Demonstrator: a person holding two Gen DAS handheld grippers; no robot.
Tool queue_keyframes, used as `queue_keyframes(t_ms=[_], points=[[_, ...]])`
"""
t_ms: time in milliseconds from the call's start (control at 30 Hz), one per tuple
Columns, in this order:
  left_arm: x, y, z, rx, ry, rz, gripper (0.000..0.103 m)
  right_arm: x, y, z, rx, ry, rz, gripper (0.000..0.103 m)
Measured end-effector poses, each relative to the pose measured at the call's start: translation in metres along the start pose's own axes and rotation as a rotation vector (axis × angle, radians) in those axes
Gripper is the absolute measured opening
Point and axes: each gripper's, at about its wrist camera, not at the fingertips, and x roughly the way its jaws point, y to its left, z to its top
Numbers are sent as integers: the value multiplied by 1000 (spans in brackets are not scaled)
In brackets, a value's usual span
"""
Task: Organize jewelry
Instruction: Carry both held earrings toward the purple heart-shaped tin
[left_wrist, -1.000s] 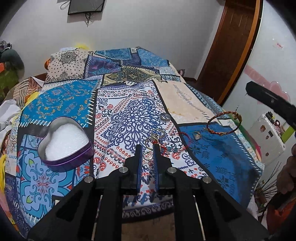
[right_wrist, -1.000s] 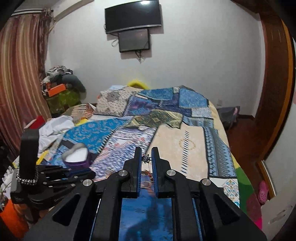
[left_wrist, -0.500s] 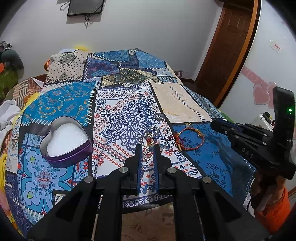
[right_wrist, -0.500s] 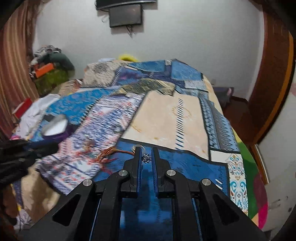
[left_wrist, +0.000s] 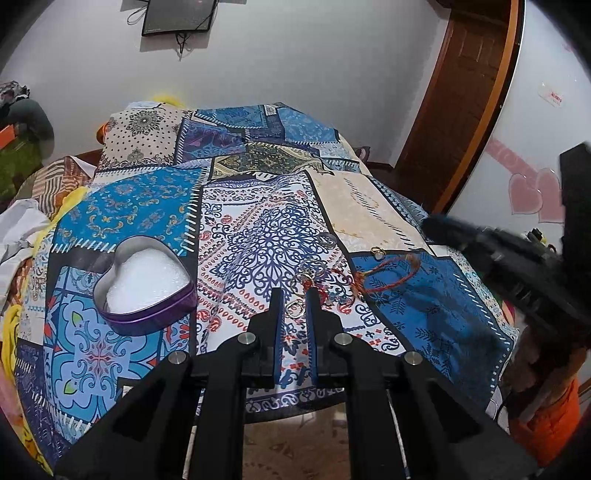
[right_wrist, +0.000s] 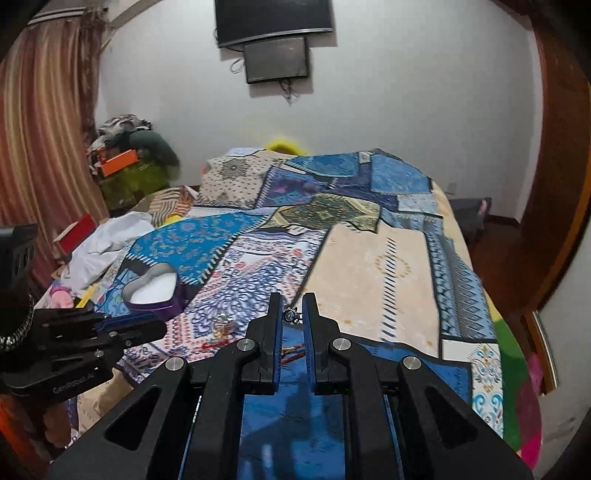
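Observation:
A heart-shaped purple tin (left_wrist: 142, 280) with white foam inside sits open on the patterned bedspread; it also shows in the right wrist view (right_wrist: 153, 291). Several rings (left_wrist: 308, 271) and a red cord bracelet (left_wrist: 388, 273) lie near the bed's front edge. My left gripper (left_wrist: 294, 295) hovers above the rings, its jaws a narrow gap apart and empty. My right gripper (right_wrist: 292, 301) is shut on a small dark jewelled ring (right_wrist: 290, 315) and holds it above the blue patch. In the left wrist view it (left_wrist: 480, 240) is at the right, blurred.
The patchwork bedspread (right_wrist: 369, 266) covers the whole bed. Clothes and boxes (right_wrist: 122, 162) are piled at the left by the curtain. A wooden door (left_wrist: 461, 103) and a wall with pink heart stickers (left_wrist: 532, 195) are to the right. Bare floor shows below the bed's front edge.
My right gripper has tilted up and swung left with the ring; the tin is back in its view. The red bracelet lies where it was. My left gripper barely moved.

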Motion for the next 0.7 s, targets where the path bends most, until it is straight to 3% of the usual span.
queue_keyframes(t_ms=[233, 700], points=[[-4, 3, -3, 3, -5, 10, 10, 38, -14, -25, 66, 158, -6, 9], [-4, 8, -5, -9, -10, 25, 10, 31, -10, 2, 54, 81, 68, 9]])
